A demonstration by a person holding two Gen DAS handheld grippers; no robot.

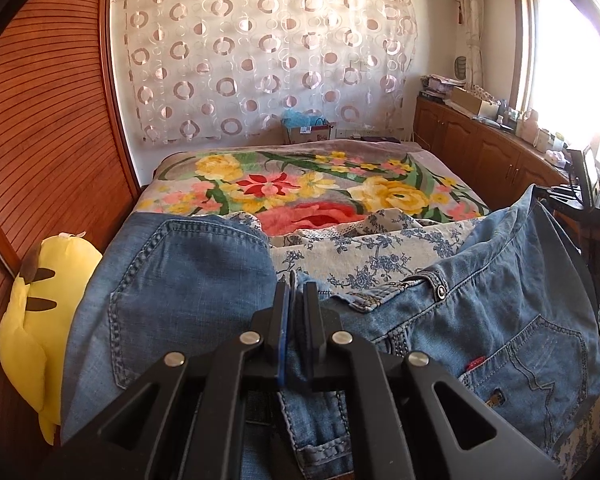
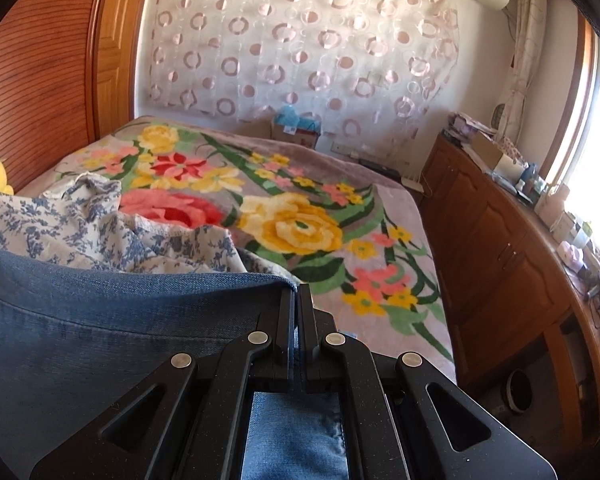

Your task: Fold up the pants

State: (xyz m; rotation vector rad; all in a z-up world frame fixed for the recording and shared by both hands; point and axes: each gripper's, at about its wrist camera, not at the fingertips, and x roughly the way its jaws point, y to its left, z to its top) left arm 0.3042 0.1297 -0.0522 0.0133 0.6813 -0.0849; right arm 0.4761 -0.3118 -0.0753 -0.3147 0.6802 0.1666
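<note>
Across the floral blanket (image 2: 300, 224), both grippers are clamping the jeans (image 1: 172, 280): left gripper (image 1: 296, 292) pinching denim, right gripper (image 2: 298, 300) pinching a fold edge.

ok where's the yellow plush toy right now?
The yellow plush toy sits at the left edge of the left wrist view, between the wooden slatted panel and the jeans. In the right wrist view only a sliver shows far left.

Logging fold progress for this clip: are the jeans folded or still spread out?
Partly folded, still held. The jeans are doubled over, back pockets showing, and each hand-held gripper, left and right, is shut on denim.
</note>
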